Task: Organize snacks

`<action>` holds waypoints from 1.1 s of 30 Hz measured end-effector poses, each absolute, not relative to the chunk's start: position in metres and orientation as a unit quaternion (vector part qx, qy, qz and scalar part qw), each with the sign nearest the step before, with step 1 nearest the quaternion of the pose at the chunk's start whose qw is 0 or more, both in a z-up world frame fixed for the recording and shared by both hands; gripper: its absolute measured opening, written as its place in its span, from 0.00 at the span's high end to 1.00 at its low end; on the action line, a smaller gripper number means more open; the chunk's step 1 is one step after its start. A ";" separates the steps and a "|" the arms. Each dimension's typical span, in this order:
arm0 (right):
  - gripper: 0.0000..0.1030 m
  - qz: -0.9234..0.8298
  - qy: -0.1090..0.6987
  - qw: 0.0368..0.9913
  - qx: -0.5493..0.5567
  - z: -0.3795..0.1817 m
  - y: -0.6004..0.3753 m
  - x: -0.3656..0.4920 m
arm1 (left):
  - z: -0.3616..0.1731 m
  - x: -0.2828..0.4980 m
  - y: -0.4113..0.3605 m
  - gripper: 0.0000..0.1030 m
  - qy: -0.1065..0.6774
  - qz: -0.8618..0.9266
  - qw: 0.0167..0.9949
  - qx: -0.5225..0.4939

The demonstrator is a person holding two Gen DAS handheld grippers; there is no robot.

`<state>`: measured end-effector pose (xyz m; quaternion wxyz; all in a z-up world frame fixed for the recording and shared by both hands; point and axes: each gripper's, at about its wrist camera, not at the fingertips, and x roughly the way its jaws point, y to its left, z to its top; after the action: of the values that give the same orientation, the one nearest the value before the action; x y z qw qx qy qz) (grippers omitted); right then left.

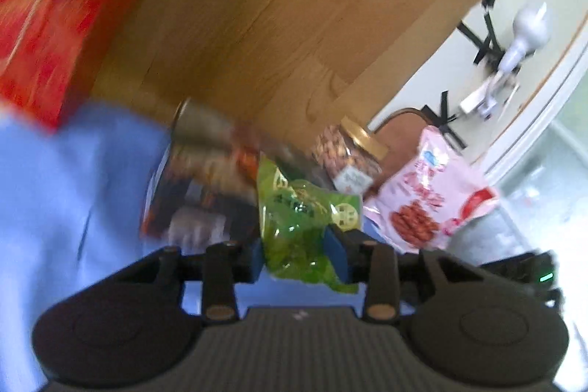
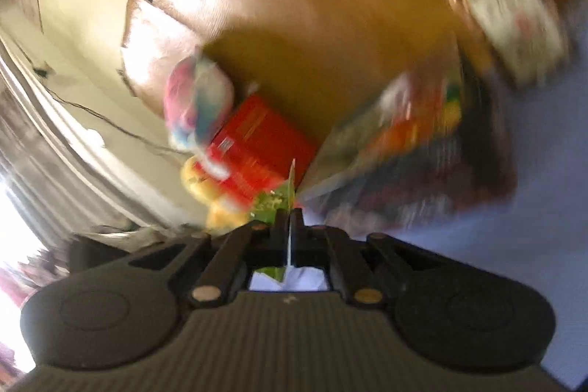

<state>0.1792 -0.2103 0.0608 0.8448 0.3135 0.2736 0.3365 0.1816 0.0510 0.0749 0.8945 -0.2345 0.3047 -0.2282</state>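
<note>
In the left wrist view my left gripper [image 1: 296, 245] is shut on a crinkled green snack bag [image 1: 294, 208], which bulges between the blue pads [image 1: 335, 250]. Behind it lie a dark blurred packet [image 1: 198, 186], a jar of nuts [image 1: 349, 153] and a pink snack bag [image 1: 426, 193]. A red box [image 1: 44, 32] fills the upper left. In the right wrist view my right gripper [image 2: 290, 214] is shut, pinching the thin edge of a green packet [image 2: 272, 202]. I cannot tell whether it is the same bag. Beyond it are a red box [image 2: 257, 142], a yellow item [image 2: 204, 186] and a pink-blue bag [image 2: 198, 101].
Everything sits on a wooden table [image 1: 294, 6] partly covered by a light blue cloth [image 1: 55, 208]. A cream wall with black tape marks and a white device [image 1: 522, 35] lies past the table edge. Blurred colourful packets [image 2: 404, 153] and a jar [image 2: 514, 10] crowd the right.
</note>
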 end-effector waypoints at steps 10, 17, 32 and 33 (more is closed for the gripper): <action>0.96 0.252 0.304 0.893 0.217 0.048 -0.200 0.258 | 0.076 0.255 0.011 0.55 0.321 -0.151 0.923 -0.146; 0.86 0.236 0.276 0.914 0.179 0.049 -0.195 0.244 | 0.079 0.245 0.023 0.49 0.305 -0.101 0.939 -0.126; 0.56 0.216 0.250 0.919 0.214 0.023 -0.219 0.057 | 0.060 0.086 0.014 0.17 0.309 -0.049 0.948 -0.061; 0.55 0.210 0.253 0.919 0.217 0.021 -0.218 0.046 | 0.055 0.079 0.013 0.17 0.314 -0.042 0.947 -0.054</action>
<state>0.0462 -0.2183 0.0210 0.9189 0.2171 0.2534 0.2103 0.0789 0.0127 0.0554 0.9468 -0.0543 0.3145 -0.0425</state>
